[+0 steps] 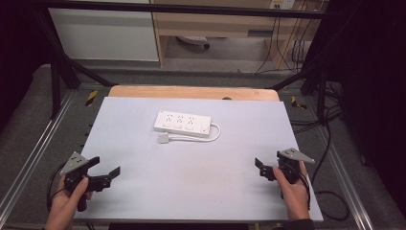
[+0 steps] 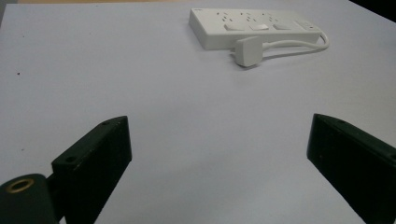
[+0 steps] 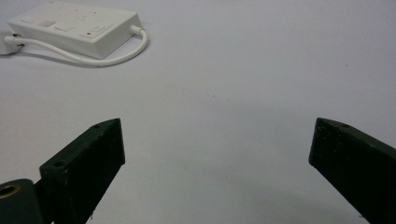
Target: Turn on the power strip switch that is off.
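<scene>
We hold the left gripper (image 1: 106,173) at the near left of the bench (image 1: 191,191) and the right gripper (image 1: 266,168) at the near right, both with jaws spread wide and holding nothing. The white power strip (image 1: 182,123) lies flat toward the far middle of the bench, well apart from both grippers, with its sockets facing up. Its short cable (image 1: 210,136) makes a loop from the right end and comes back along the near side to the white plug (image 1: 164,138), which rests on the bench just beside the strip's near left corner. We judge that the step in hand is the approach to this plug and strip. To do it well, we should bring one gripper to the plug from the near side, with the jaws level across its body, and close on the body, not on the cable. The other gripper can press on the strip so it does not slide. We see no containers on the bench; the sockets of the strip look all empty.
</scene>
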Demonstrator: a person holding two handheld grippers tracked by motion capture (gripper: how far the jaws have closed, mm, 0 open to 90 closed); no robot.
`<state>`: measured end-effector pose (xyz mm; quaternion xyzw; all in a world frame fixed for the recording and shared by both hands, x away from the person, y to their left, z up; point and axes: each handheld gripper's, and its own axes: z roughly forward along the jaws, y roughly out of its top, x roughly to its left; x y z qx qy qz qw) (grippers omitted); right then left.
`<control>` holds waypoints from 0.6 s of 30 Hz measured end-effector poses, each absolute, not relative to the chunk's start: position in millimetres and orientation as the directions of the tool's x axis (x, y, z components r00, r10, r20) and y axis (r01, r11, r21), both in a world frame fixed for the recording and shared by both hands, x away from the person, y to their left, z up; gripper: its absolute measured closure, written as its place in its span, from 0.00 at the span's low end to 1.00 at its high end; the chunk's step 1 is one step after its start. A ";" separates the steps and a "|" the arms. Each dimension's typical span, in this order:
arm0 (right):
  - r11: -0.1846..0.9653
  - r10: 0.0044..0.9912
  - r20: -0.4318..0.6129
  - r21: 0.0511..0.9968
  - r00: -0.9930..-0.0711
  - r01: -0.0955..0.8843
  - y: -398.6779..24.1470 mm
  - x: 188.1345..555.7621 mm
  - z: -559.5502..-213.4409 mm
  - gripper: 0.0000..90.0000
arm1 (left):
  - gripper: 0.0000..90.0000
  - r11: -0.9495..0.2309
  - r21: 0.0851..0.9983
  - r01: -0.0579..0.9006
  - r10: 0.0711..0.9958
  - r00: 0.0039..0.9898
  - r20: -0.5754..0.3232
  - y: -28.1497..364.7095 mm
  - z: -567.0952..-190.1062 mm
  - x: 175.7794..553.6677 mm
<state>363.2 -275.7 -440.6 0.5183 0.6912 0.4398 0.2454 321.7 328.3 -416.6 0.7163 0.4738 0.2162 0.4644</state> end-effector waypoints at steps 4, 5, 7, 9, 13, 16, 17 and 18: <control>0.075 0.932 0.115 0.867 -0.344 0.492 -275.7 362.7 -438.1 0.05 | 0.07 -0.124 0.868 0.481 0.878 0.460 -0.130 328.1 -417.0 322.2; 0.069 0.932 0.118 0.870 -0.342 0.488 -276.0 362.6 -437.8 0.05 | 0.07 -0.125 0.867 0.482 0.878 0.461 -0.130 327.7 -417.2 322.3; 0.060 0.932 0.125 0.872 -0.341 0.485 -276.5 362.8 -437.4 0.05 | 0.07 -0.127 0.866 0.483 0.878 0.461 -0.128 327.4 -417.2 322.3; 0.058 0.933 0.126 0.873 -0.338 0.485 -277.0 363.1 -437.0 0.05 | 0.07 -0.128 0.866 0.484 0.878 0.462 -0.128 327.2 -417.2 322.1; 0.041 0.931 0.137 0.882 -0.337 0.470 -278.3 362.9 -434.6 0.05 | 0.07 -0.132 0.865 0.484 0.878 0.463 -0.125 327.1 -417.3 322.1; 0.037 0.930 0.140 0.885 -0.341 0.463 -278.6 361.9 -432.5 0.04 | 0.07 -0.137 0.864 0.484 0.876 0.467 -0.123 326.8 -417.1 322.0; 0.036 0.929 0.141 0.886 -0.342 0.463 -278.5 361.6 -431.6 0.04 | 0.07 -0.138 0.864 0.484 0.875 0.468 -0.123 326.7 -417.3 322.0; 0.035 0.929 0.141 0.887 -0.343 0.460 -278.4 361.5 -431.0 0.04 | 0.07 -0.139 0.864 0.485 0.875 0.469 -0.122 326.7 -417.4 322.0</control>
